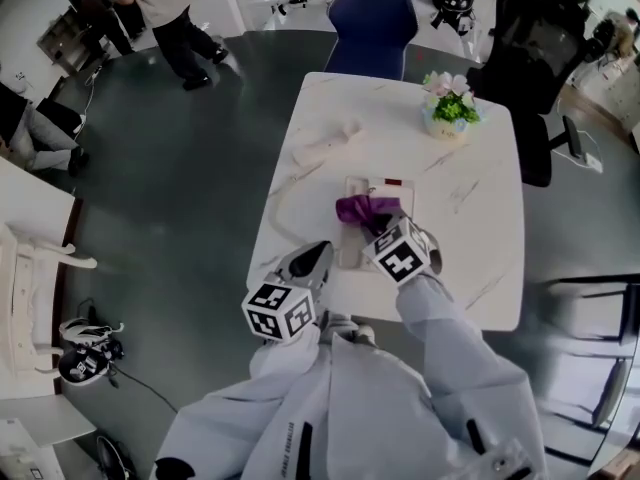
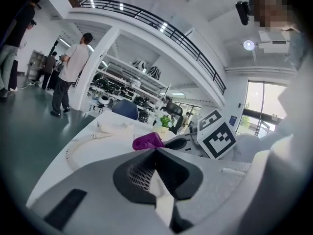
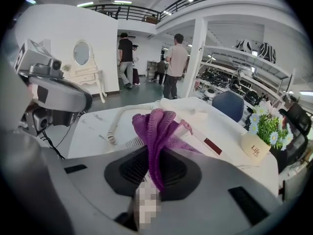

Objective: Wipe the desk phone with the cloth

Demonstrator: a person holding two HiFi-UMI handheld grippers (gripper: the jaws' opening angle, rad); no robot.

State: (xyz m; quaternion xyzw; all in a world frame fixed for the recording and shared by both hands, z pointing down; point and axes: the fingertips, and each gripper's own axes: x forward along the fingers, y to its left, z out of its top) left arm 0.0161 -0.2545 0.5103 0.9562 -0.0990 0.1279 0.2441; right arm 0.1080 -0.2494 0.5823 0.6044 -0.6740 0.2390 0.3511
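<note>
Cloth [image 3: 155,131]: purple, knitted, ribbed folds, bunched upright. Right tool [image 3: 155,155] clenched on lower end of cloth, with bunch over top face of desk phone [image 1: 388,190].
Phone: flat cream rectangular base, small red label.
Handset [image 1: 325,146] off cradle, lying beyond phone to left, joined by coiled cord [image 1: 281,196].
Left tool [image 2: 156,153]: jaws pressed together, nothing between, near phone's front-left corner.
Table [image 1: 470,228]: white, marble-veined, glossy.
Potted flowers [image 1: 450,111] beyond phone.

Pale grey jacket [image 1: 360,408], sleeves included. My left gripper [image 1: 316,258] and right gripper [image 1: 386,228]: grey shells, black-and-white marker cubes [image 1: 280,311].
</note>
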